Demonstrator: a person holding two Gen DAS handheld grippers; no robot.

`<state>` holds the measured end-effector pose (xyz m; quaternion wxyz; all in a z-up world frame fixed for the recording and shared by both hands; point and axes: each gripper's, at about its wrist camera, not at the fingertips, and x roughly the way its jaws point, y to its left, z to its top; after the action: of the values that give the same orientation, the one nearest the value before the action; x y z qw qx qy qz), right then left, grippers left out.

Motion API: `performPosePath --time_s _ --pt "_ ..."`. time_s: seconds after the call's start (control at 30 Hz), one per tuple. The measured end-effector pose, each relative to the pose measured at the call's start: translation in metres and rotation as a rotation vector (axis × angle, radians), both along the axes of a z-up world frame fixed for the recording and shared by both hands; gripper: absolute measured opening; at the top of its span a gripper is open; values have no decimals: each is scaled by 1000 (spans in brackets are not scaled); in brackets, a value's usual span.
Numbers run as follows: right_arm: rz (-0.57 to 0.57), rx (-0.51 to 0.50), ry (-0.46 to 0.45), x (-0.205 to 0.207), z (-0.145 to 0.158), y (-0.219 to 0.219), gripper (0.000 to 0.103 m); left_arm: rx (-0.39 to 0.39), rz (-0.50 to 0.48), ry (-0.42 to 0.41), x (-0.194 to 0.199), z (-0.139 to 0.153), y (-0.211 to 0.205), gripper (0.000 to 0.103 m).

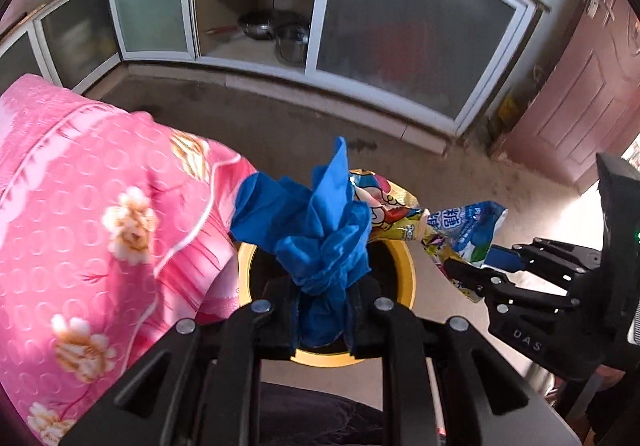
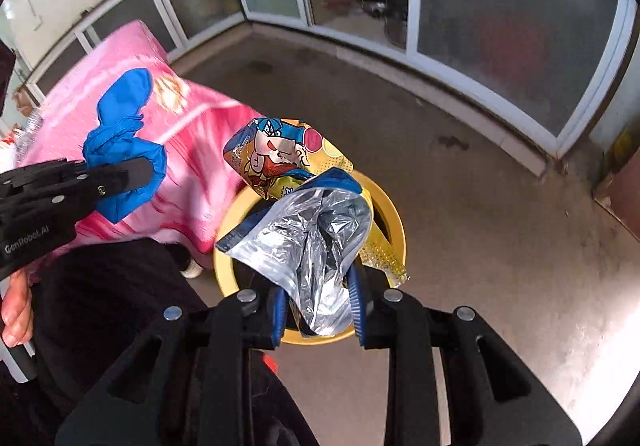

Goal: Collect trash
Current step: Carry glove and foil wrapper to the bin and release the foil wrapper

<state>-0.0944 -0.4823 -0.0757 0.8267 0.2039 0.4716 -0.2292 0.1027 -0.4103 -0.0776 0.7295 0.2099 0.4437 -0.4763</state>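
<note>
Lettering reads "DAS" on the right gripper [image 1: 476, 270] and "GenRobot.AI" on the left gripper [image 2: 136, 176], the right clamped on crumpled snack wrappers [image 2: 304, 206], the left on a blue rag [image 1: 320, 242], both above a yellow bin [image 2: 390, 214] beside a pink cloth [image 1: 100, 206].

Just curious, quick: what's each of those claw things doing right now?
Left gripper: shut on the crumpled blue plastic bag.
Right gripper: shut on the snack wrappers, above the yellow trash bin.
</note>
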Motion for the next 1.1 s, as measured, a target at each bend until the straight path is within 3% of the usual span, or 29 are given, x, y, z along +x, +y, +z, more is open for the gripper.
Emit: performPosePath --time_s 0.2,0.37,0.43,0.5,0.57,0.63,0.67,0.7,0.83,0.9,1.0,1.1 --pt "-8 60 60 16 -31 -12 26 55 -3 3 10 -21 -14 17" --pt "-12 59 94 27 -50 -21 28 54 1 6 10 -27 -21 18" --pt "-13 71 112 32 -56 -26 42 48 -2 -5 7 -27 -22 26" --pt "-15 76 123 33 -62 -29 55 38 -1 -9 5 -26 -21 48" --pt "-26 54 148 31 -66 -32 56 21 8 -16 3 -24 -20 64" --pt "-48 45 175 24 -69 -37 56 9 6 -13 0 -19 -16 69" --pt "-60 52 178 20 -71 -39 56 5 6 -17 -1 -17 -15 75" --pt "-71 58 177 13 -70 -42 58 -2 5 -27 -3 -13 -12 83" --pt "-111 12 154 -19 -51 -49 62 -65 1 -40 -7 12 7 85" --pt "-121 -3 90 -31 -35 -53 64 -97 26 -39 -5 22 14 91" --pt "-152 -19 63 -30 -24 -61 64 -141 63 -31 2 35 23 91" --pt "-183 -1 -24 -33 0 -67 64 -201 84 -22 2 56 38 91"
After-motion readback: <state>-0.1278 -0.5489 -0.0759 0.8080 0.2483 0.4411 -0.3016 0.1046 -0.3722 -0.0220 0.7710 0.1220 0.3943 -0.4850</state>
